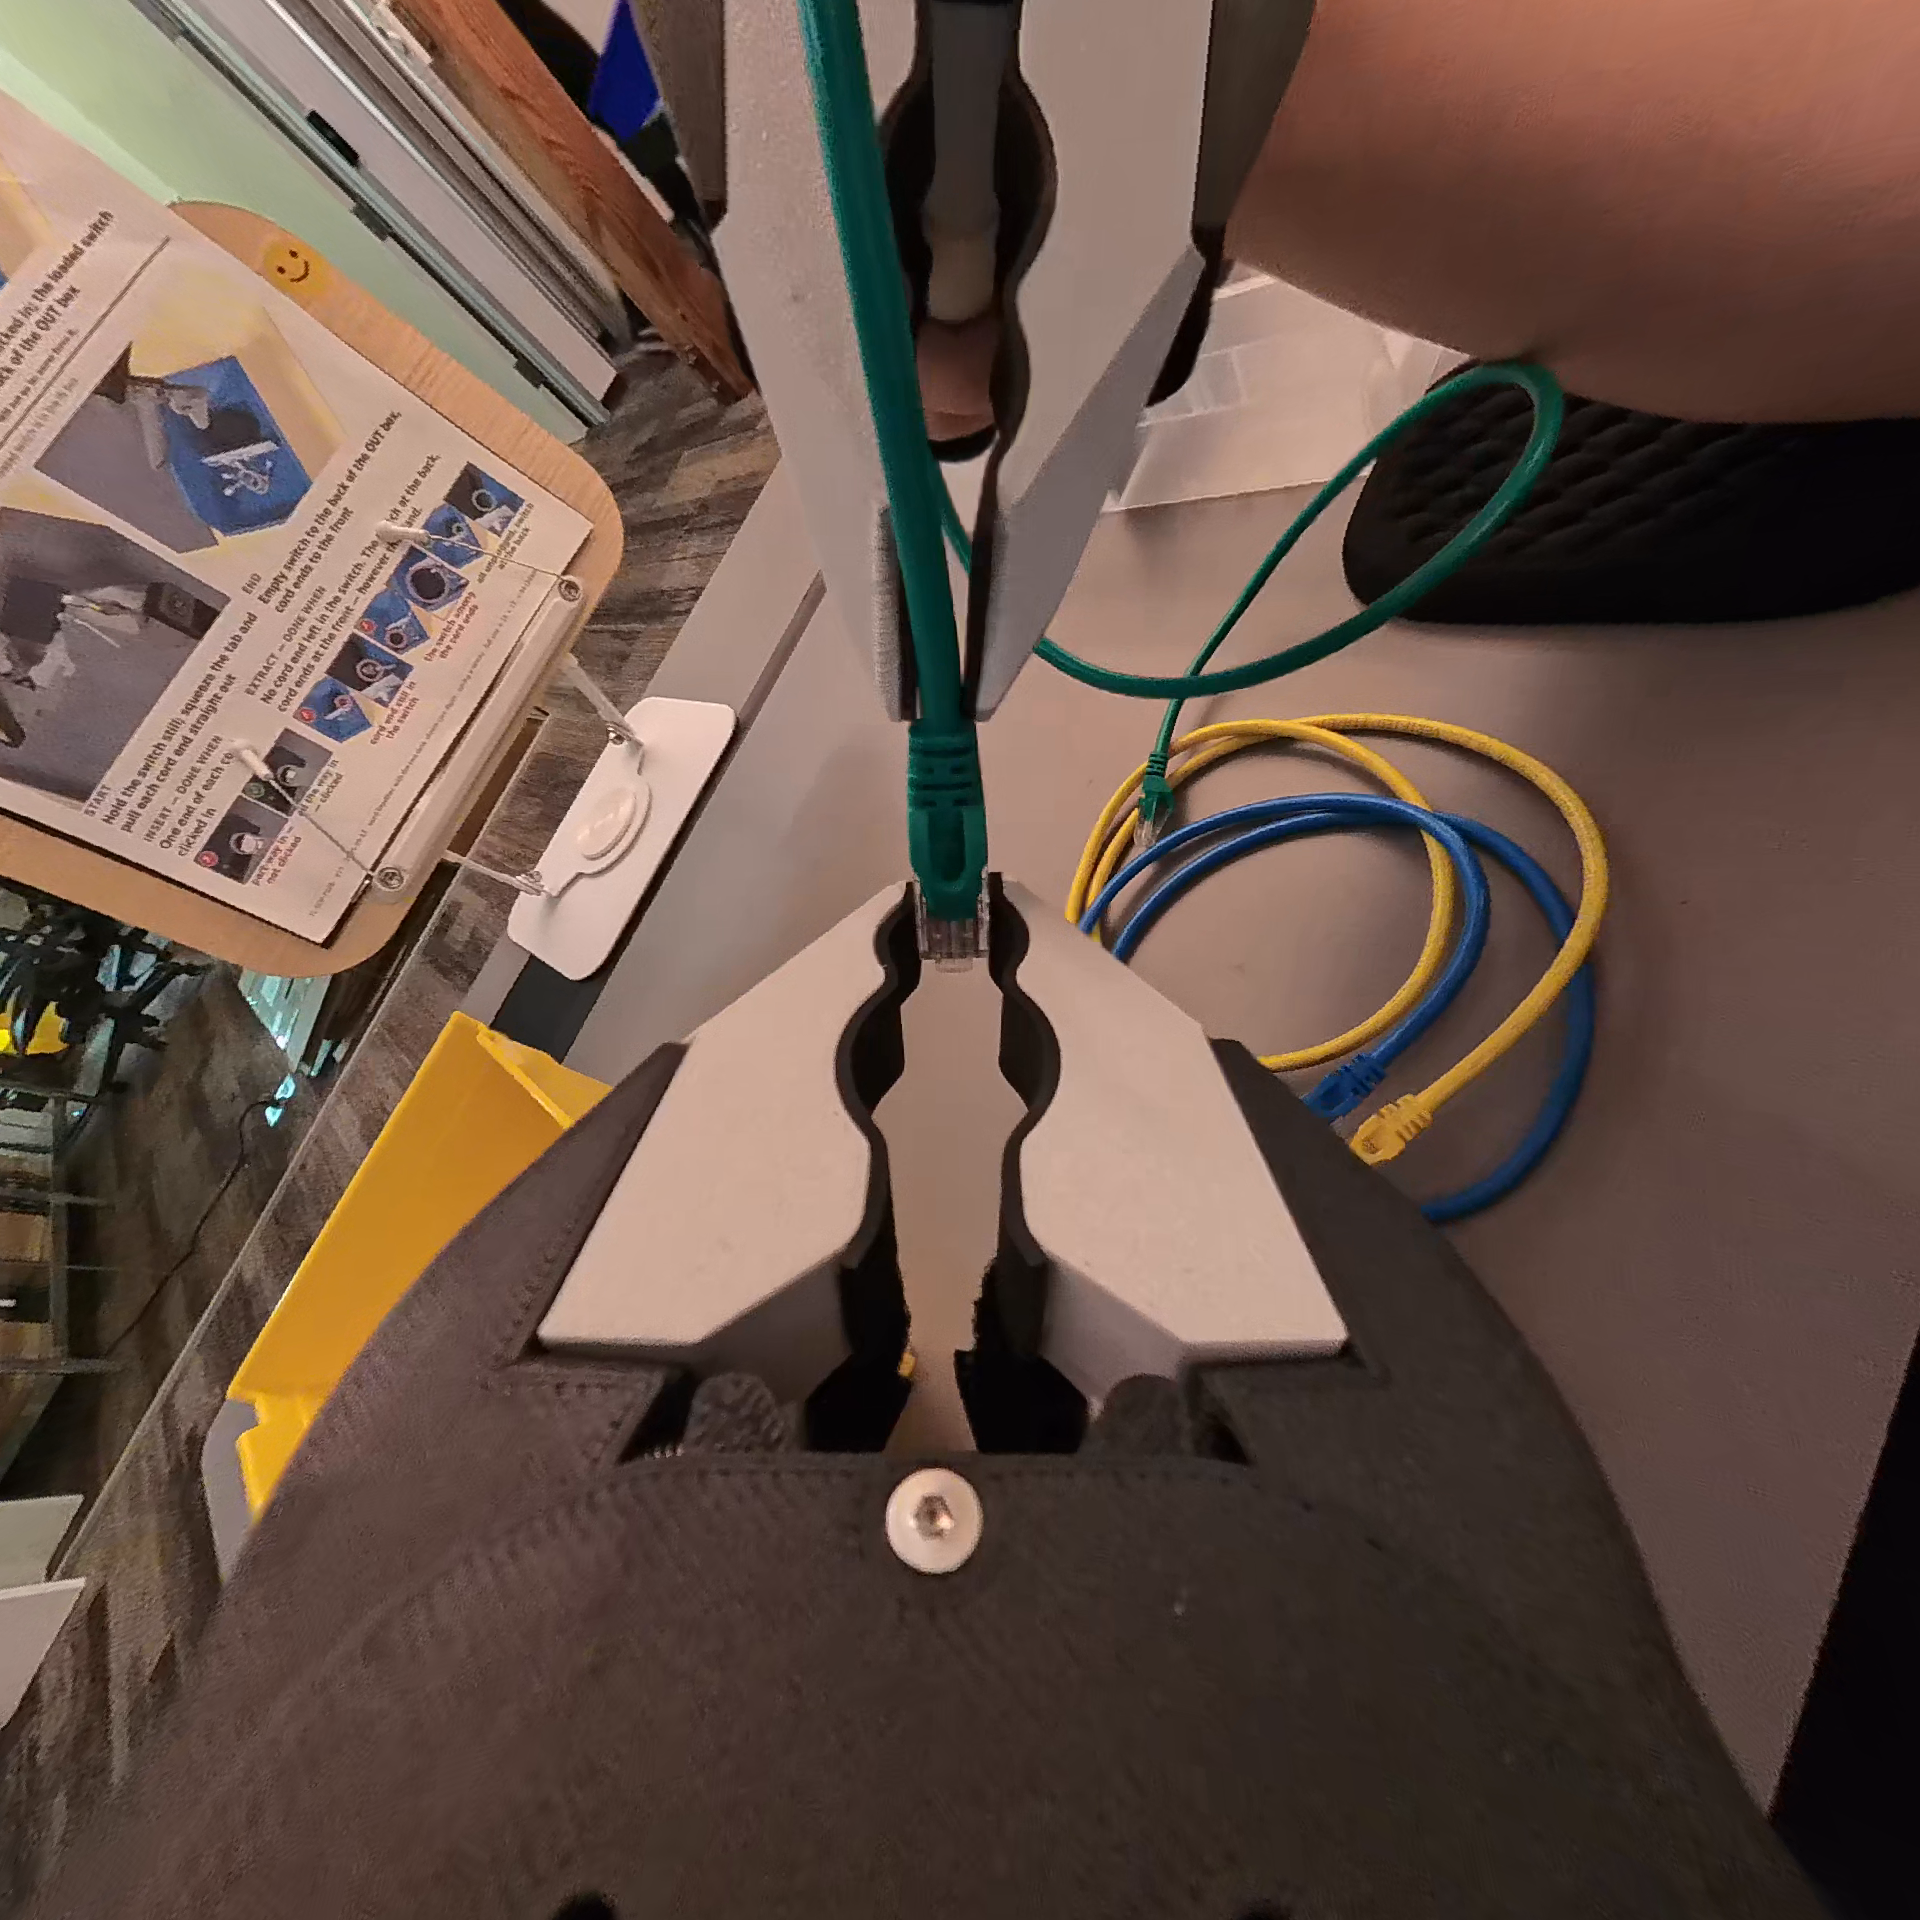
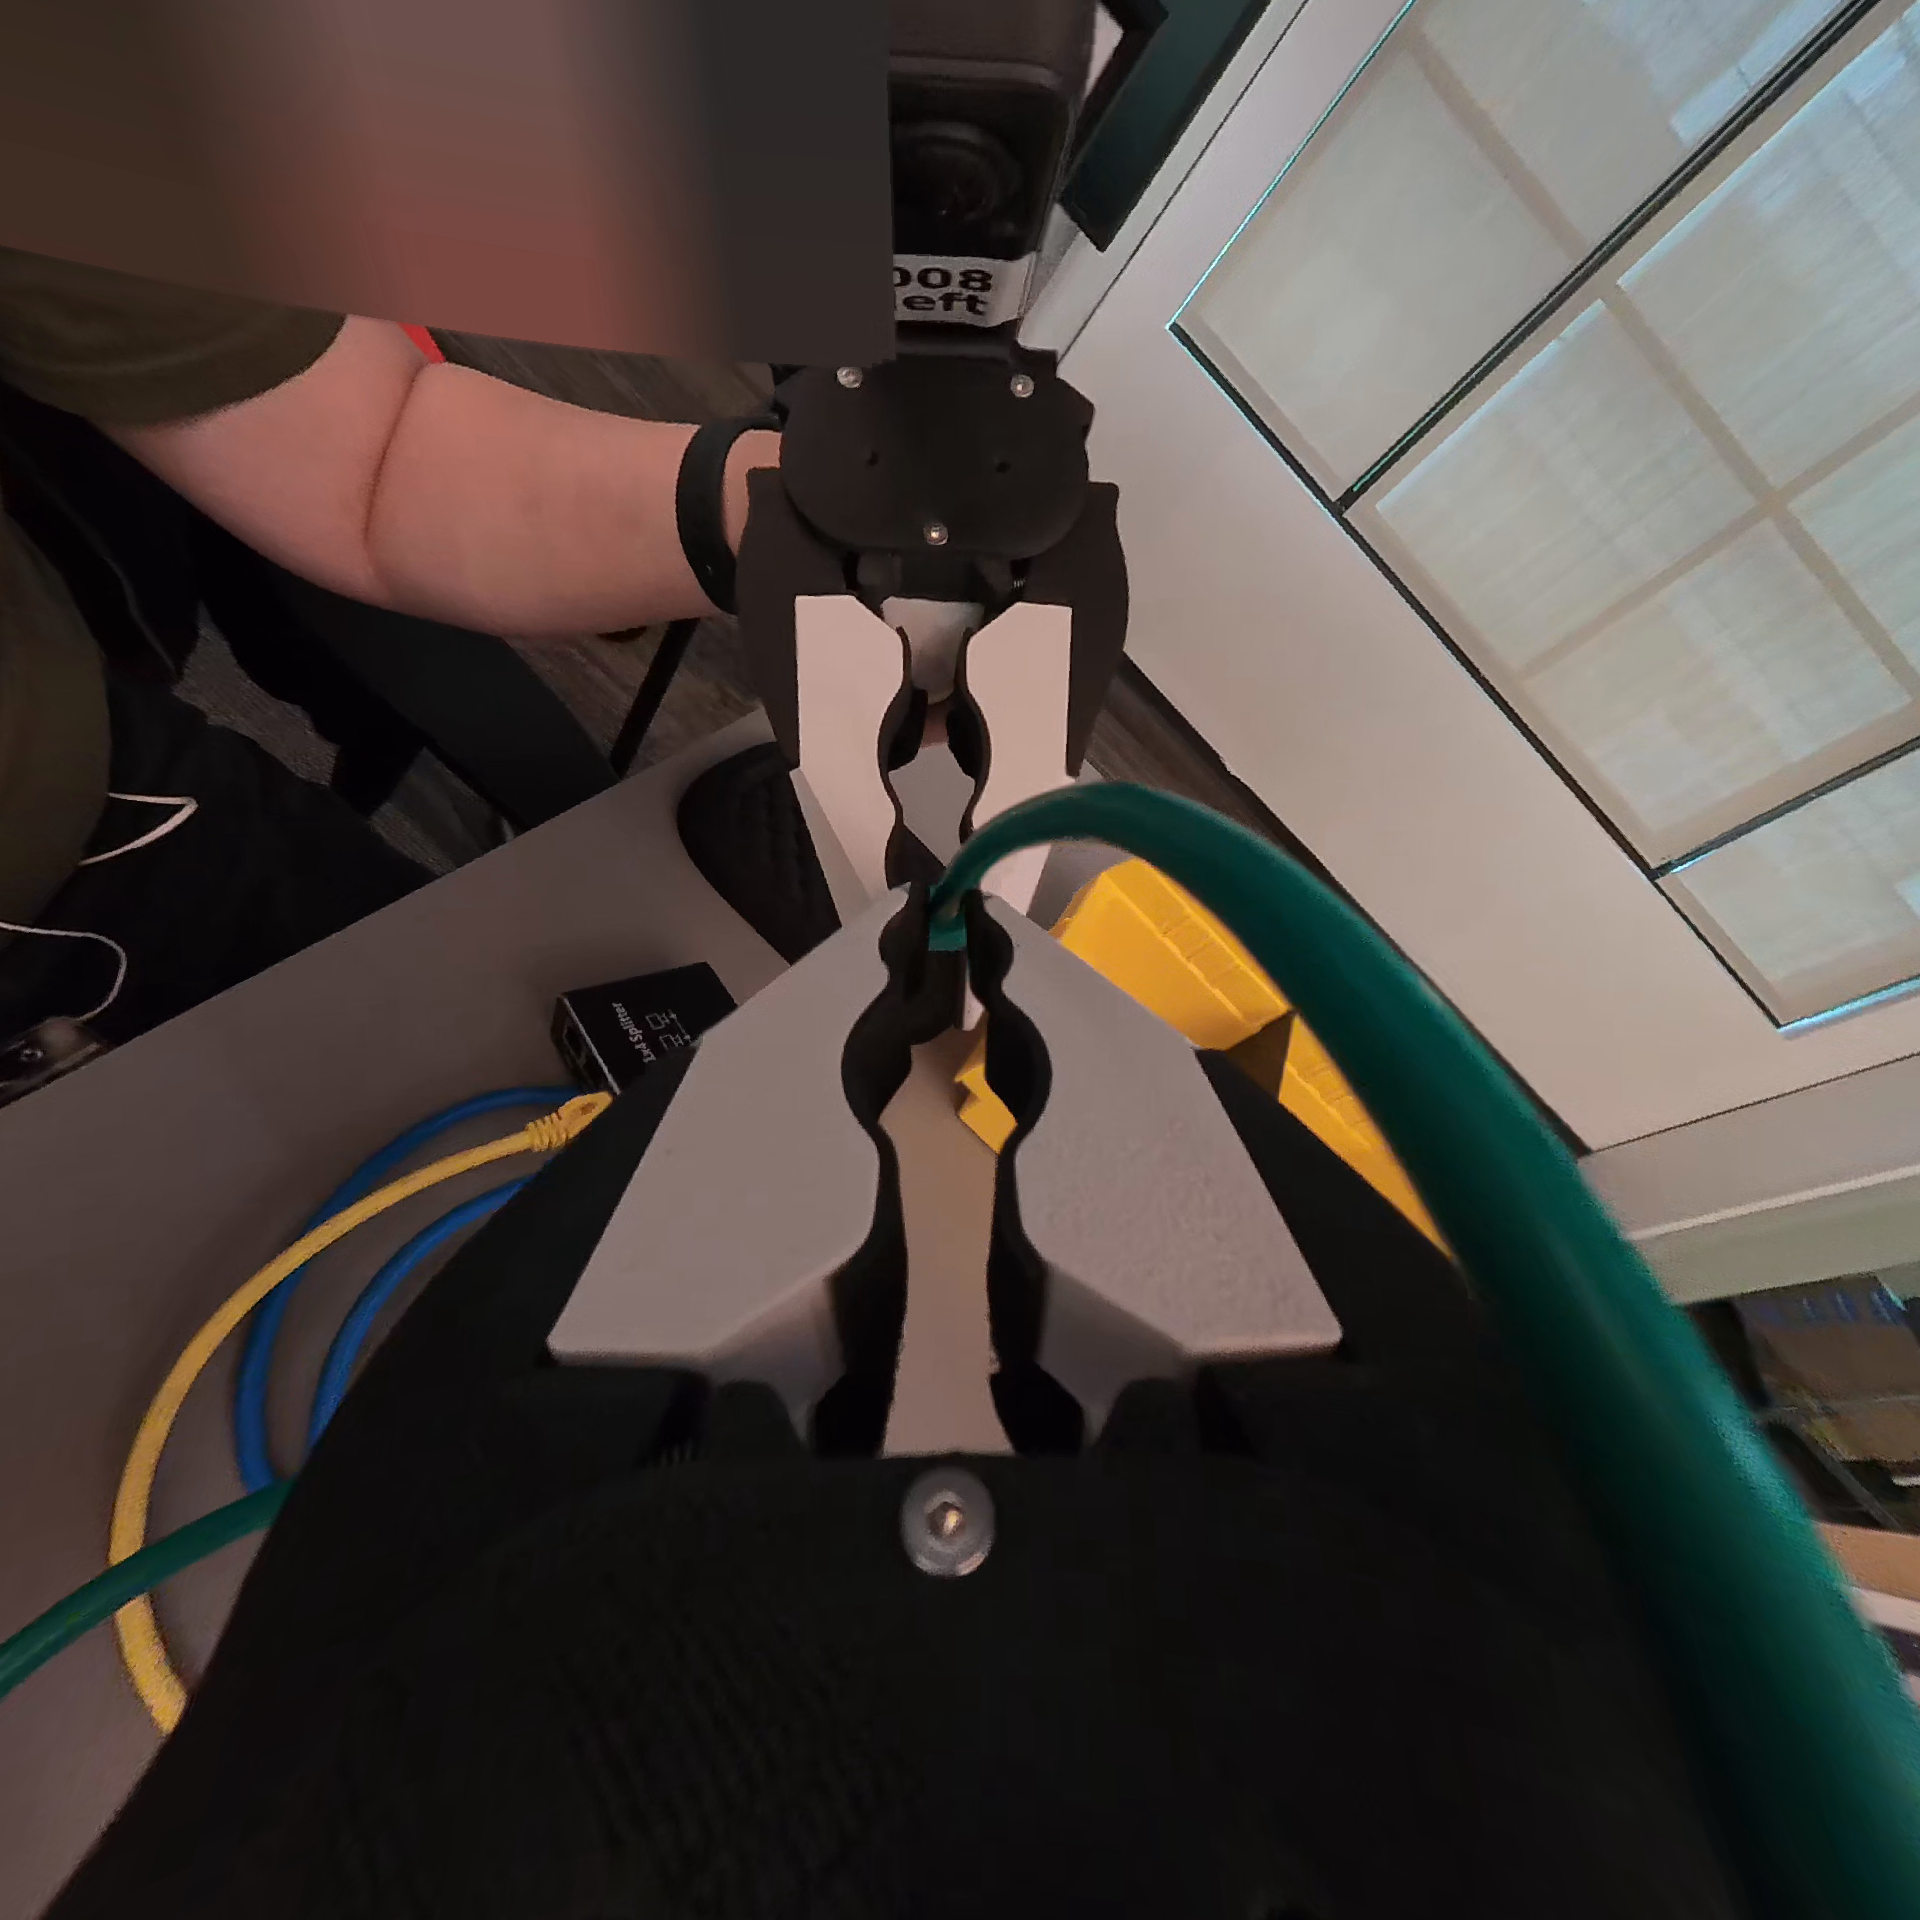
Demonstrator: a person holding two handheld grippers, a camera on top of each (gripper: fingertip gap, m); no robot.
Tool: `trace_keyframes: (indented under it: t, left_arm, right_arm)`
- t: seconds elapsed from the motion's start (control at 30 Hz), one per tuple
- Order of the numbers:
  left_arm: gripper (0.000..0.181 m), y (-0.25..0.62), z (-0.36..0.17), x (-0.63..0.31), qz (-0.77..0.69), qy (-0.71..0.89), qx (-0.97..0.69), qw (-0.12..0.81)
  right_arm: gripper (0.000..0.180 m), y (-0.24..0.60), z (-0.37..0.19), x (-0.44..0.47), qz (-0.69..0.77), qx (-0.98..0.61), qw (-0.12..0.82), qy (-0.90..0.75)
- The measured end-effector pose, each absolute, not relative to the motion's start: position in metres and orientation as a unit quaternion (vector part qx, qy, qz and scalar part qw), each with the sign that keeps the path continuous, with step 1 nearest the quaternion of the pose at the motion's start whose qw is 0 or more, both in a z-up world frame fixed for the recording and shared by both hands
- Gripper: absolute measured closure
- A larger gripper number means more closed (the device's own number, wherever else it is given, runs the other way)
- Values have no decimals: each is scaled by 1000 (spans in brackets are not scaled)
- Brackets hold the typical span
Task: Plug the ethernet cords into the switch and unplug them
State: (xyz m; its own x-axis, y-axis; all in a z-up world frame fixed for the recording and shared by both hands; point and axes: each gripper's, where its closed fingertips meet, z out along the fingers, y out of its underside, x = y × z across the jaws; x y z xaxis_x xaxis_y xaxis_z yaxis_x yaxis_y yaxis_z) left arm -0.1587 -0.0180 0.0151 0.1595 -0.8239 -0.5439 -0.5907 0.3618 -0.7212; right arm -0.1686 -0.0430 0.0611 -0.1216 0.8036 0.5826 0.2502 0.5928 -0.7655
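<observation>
A green ethernet cord [image 1: 935, 582] hangs between both grippers above the grey table [image 1: 1558, 1455]. My left gripper [image 1: 951, 914] is shut on its clear plug [image 1: 948, 930]. My right gripper [image 1: 940, 696] comes in from above and is shut on the cord just behind the green boot. In the right wrist view, my right gripper [image 2: 940, 920] pinches the cord [image 2: 1455, 1091], tip to tip with the left gripper [image 2: 925, 862]. The cord's other plug [image 1: 1153, 805] lies on the table. The small black switch [image 2: 639, 1023] sits on the table, with no cord in the port that shows.
A yellow cord [image 1: 1507, 790] and a blue cord [image 1: 1455, 862] lie coiled on the table. A yellow bin [image 1: 416, 1195] stands at the table edge. An instruction sheet on a wooden board [image 1: 260, 582] stands to the left. A black padded rest [image 1: 1610, 520] and a person's arm [image 1: 1558, 208] are behind. Some 5 centimetres of space lies between my two pairs of fingers. My left tips are roughly 15 centimetres from the small black switch [image 2: 639, 1023].
</observation>
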Motion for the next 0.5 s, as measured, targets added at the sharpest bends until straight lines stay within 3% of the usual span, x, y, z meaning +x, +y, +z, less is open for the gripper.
trace_keyframes:
  t: [0.17, 0.3, 0.43, 0.5]
  left_arm:
    - [167, -14, 31, -163, -156, 596, -554, 560]
    - [118, -19, 47, -170, -342, 504, -585, 535]
    - [116, -27, 83, -183, -615, 348, -527, 471]
    - [117, -25, 93, -187, -683, 296, -492, 451]
  right_arm:
    - [175, -40, 73, -172, 281, -357, 579, -677]
    - [175, -39, 100, -169, 303, -309, 652, -623]
    - [175, -42, 119, -165, 306, -263, 707, -581]
    - [175, -43, 125, -164, 300, -243, 732, -562]
